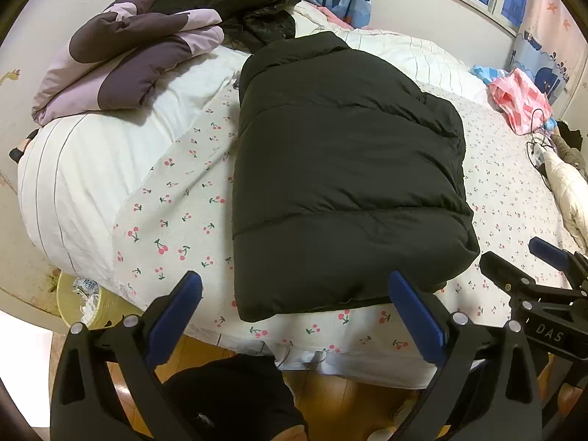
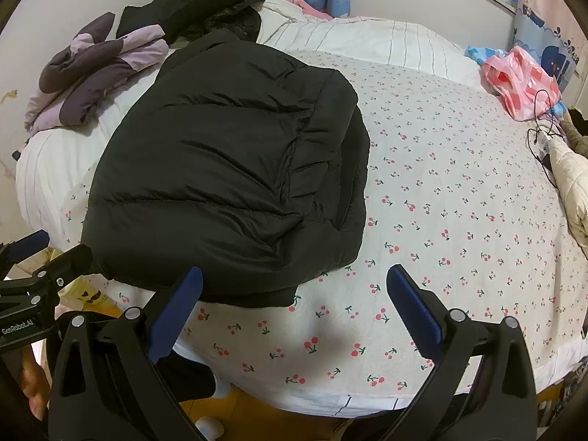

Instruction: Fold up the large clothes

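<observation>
A black puffer jacket (image 1: 341,169) lies folded into a long block on the cherry-print bed sheet (image 1: 172,220), its hem toward me. In the right wrist view the same jacket (image 2: 228,169) fills the left half of the bed. My left gripper (image 1: 294,294) hovers open just above the jacket's near hem, holding nothing. My right gripper (image 2: 294,290) hangs open over the sheet (image 2: 459,191) by the jacket's near right corner, also with nothing in it. The right gripper (image 1: 514,257) shows at the right edge of the left wrist view; the left gripper (image 2: 62,246) shows at the left edge of the right one.
A folded purple and lilac coat (image 1: 125,55) and a crumpled black garment (image 1: 239,3) lie at the bed's far left. A pink plastic bag (image 1: 522,103), a cable and a cream quilted item (image 2: 573,183) sit at the right. A bin (image 1: 84,301) stands on the floor.
</observation>
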The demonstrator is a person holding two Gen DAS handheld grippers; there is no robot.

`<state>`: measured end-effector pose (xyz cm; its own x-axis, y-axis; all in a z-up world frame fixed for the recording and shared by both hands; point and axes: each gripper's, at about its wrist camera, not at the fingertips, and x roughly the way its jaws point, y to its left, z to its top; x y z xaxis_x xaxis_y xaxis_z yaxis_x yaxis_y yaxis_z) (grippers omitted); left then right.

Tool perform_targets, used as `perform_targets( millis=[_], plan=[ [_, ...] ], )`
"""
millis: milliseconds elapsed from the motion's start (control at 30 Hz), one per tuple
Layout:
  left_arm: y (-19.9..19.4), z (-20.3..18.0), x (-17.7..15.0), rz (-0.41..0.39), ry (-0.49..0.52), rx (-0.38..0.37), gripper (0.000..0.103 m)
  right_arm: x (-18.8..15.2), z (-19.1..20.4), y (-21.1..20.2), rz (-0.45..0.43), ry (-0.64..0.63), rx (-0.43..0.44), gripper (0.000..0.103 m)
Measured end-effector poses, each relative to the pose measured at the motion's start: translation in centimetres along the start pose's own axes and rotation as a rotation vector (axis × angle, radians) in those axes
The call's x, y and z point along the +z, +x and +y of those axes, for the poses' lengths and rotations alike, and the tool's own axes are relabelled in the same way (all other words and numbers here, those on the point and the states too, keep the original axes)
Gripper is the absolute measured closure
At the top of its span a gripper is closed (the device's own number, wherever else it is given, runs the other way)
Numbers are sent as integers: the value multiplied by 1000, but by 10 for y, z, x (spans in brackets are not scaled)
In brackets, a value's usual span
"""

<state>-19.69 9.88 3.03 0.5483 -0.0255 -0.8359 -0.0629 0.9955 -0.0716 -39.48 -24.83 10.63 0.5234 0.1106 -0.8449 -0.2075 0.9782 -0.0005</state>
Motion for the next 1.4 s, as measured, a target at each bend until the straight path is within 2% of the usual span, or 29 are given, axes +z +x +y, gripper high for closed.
perform_targets(
  millis=[1400],
  plan=[
    [4,-6,7,-19,54,16,6,0,-5,5,6,0,9,6]
  ],
)
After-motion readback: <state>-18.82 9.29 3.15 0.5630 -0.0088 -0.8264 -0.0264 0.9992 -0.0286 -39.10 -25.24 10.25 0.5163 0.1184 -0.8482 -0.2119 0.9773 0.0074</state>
